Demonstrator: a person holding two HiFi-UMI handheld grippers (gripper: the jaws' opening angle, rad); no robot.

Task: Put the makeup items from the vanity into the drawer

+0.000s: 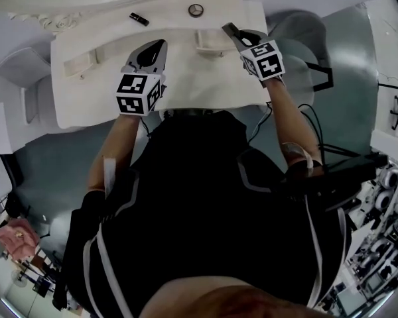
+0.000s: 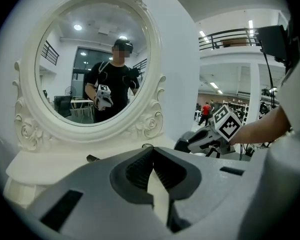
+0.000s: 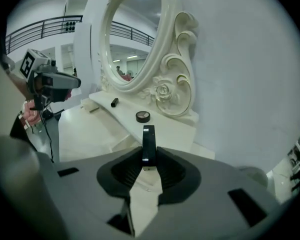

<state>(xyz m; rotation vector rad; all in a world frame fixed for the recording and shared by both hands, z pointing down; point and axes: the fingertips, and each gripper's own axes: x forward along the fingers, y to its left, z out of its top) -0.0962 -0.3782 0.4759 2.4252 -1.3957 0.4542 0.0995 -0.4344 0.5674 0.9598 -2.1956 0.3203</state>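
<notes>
On the white vanity's raised shelf [image 1: 172, 8] lie a black tube [image 1: 138, 18] and a round compact [image 1: 196, 10]; both also show in the right gripper view, the tube [image 3: 114, 102] and the compact [image 3: 143, 116]. My right gripper [image 1: 229, 27] is shut on a slim black makeup stick [image 3: 148, 143] that stands up between its pads, just right of a small drawer [image 1: 210, 42] that seems pulled out. My left gripper [image 1: 160, 44] hovers over the tabletop [image 1: 199, 85], its jaws [image 2: 151, 156] shut with nothing in them.
An ornate oval mirror [image 2: 90, 59] rises behind the shelf and reflects the person. A second small drawer [image 1: 79, 65] sits at the vanity's left. A grey seat [image 1: 308, 35] stands to the right of the vanity.
</notes>
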